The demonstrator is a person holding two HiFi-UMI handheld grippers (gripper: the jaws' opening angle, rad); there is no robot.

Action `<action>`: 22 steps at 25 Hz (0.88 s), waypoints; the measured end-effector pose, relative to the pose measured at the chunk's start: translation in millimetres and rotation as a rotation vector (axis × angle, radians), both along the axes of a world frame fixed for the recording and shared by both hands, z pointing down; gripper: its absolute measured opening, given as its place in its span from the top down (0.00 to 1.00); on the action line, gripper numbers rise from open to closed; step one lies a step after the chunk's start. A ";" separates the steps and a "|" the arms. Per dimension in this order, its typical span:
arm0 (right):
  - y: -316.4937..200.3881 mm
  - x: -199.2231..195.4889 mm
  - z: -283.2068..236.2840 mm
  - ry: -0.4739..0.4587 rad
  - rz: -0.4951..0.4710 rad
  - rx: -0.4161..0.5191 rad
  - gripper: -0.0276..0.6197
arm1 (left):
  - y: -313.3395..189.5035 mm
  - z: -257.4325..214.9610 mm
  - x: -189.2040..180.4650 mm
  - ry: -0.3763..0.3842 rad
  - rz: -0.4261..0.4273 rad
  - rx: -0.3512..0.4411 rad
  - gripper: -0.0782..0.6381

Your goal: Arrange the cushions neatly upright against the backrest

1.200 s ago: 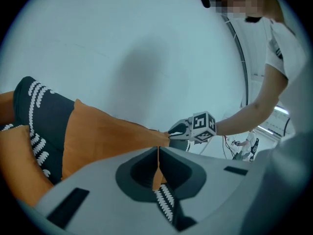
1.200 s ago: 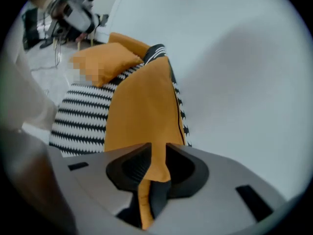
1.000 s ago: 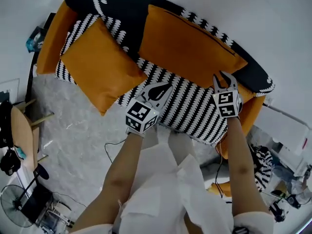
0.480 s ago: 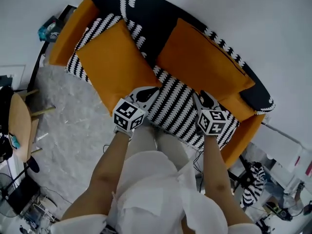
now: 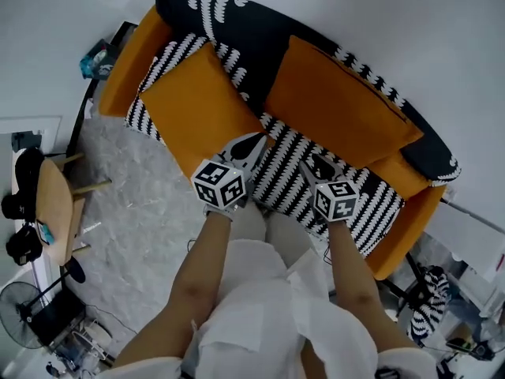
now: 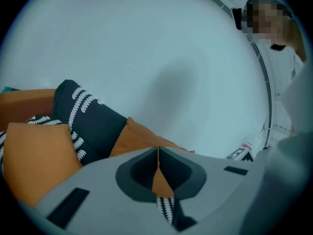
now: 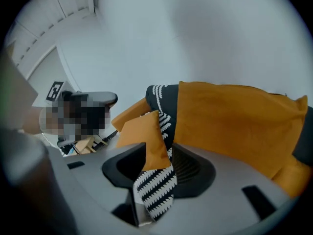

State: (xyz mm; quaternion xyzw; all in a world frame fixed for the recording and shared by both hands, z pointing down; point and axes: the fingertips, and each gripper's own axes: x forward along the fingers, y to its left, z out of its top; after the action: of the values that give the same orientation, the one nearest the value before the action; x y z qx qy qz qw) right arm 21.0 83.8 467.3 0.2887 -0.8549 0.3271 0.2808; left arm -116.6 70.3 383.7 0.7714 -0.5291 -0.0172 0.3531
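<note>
Two orange cushions are on the black-and-white patterned sofa [image 5: 300,164]. The left cushion [image 5: 197,105] lies slanted across the seat's left part, its top against the backrest. The right cushion [image 5: 339,109] stands against the backrest [image 5: 237,22]. My left gripper [image 5: 251,142] is shut and empty, its tip just off the left cushion's near corner. My right gripper [image 5: 316,164] hovers over the seat in front of the right cushion [image 7: 234,121]; its jaws are opening with nothing between them. In the left gripper view, the left gripper [image 6: 158,153] shows its jaws closed together.
Orange armrests [image 5: 126,61] close both sofa ends. A round wooden table [image 5: 51,204] and a fan [image 5: 24,330] stand on the grey floor [image 5: 134,227] at left. Clutter [image 5: 434,298] sits beside the right armrest. A white wall rises behind the sofa.
Both grippers have drawn back from the sofa toward my body. The right gripper has left the right cushion's lower corner and moved left over the seat, its jaws wider apart.
</note>
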 end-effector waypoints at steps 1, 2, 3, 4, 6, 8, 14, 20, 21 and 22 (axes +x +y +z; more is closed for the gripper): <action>2.6 -3.7 2.2 0.005 -0.024 -0.003 0.69 | 0.5 -0.5 -7.0 0.001 -0.010 -0.001 0.86; 5.5 -7.7 5.1 0.014 -0.047 -0.006 0.69 | 1.4 1.2 -15.4 -0.006 -0.013 -0.007 0.86; 8.2 -12.1 8.7 0.024 -0.070 -0.010 0.69 | 2.5 5.0 -25.1 -0.020 -0.010 -0.015 0.86; 10.3 -17.2 12.7 0.035 -0.092 -0.012 0.69 | 3.0 10.3 -36.3 -0.039 -0.004 -0.025 0.86; 11.3 -30.9 22.0 0.054 -0.130 -0.009 0.69 | 0.1 22.1 -63.0 -0.071 0.006 -0.043 0.86; 10.5 -50.2 31.9 0.060 -0.144 -0.014 0.69 | -7.7 33.0 -91.3 -0.073 0.019 -0.052 0.86; 4.1 -123.1 62.2 0.100 -0.167 -0.049 0.66 | -43.2 74.0 -160.4 -0.107 0.199 -0.091 0.86; 11.5 -188.1 108.4 0.185 -0.163 -0.157 0.64 | -81.4 121.7 -230.8 -0.316 0.609 -0.149 0.77; 9.3 -196.4 114.9 0.209 -0.176 -0.163 0.64 | -88.4 128.9 -240.0 -0.344 0.679 -0.153 0.74; 6.2 -204.1 120.4 0.233 -0.189 -0.168 0.64 | -94.4 136.4 -247.7 -0.378 0.755 -0.158 0.72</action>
State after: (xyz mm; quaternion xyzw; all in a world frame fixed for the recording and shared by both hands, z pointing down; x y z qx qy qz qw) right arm -183.1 90.0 587.7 0.2187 -0.8096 0.3339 0.4304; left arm -364.3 -24.1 520.1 0.8712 -0.2648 0.2951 0.2895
